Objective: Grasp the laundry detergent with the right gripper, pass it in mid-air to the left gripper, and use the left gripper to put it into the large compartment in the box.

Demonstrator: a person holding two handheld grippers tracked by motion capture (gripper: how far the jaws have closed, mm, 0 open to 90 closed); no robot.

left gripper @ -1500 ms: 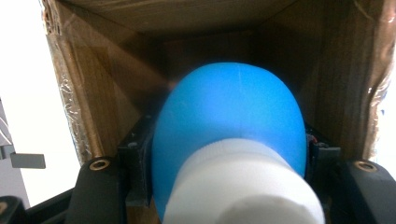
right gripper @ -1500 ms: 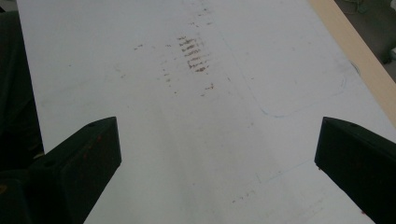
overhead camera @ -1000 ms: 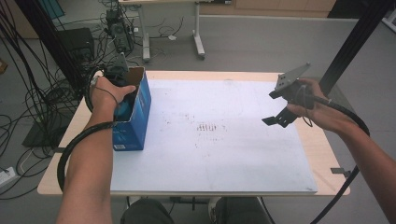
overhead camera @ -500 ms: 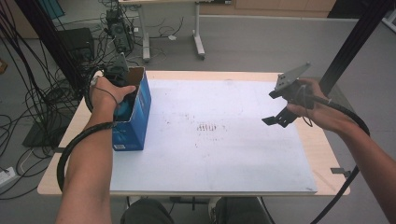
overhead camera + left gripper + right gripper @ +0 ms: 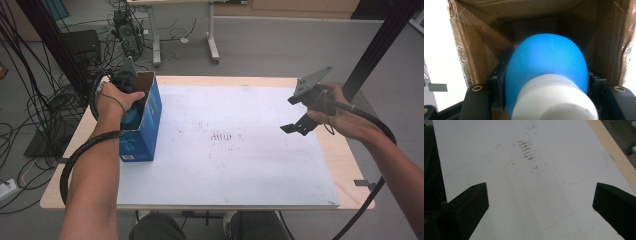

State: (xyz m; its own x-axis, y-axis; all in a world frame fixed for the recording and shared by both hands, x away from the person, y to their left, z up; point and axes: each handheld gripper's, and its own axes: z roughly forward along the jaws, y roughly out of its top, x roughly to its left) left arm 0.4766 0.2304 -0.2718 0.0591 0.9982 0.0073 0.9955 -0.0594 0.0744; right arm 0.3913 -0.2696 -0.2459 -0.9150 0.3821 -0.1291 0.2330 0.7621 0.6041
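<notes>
A lab or workshop: black cables (image 5: 30,95) tangle on the grey floor at nine o'clock, electronics gear (image 5: 122,32) sits at eleven, and a stained white mat (image 5: 240,165) covers the wooden table (image 5: 350,165).

White mat (image 5: 250,165) covers most of the wooden surface (image 5: 345,155); brown smudges (image 5: 223,136) near its middle. Behind, on grey floor: second table's legs (image 5: 212,42), tangled black cables (image 5: 45,100), dark equipment.

Showing no readable text anywhere; carrying a small white label low on the blue box (image 5: 145,135) below the left gripper (image 5: 131,107), print too small to make out.
</notes>
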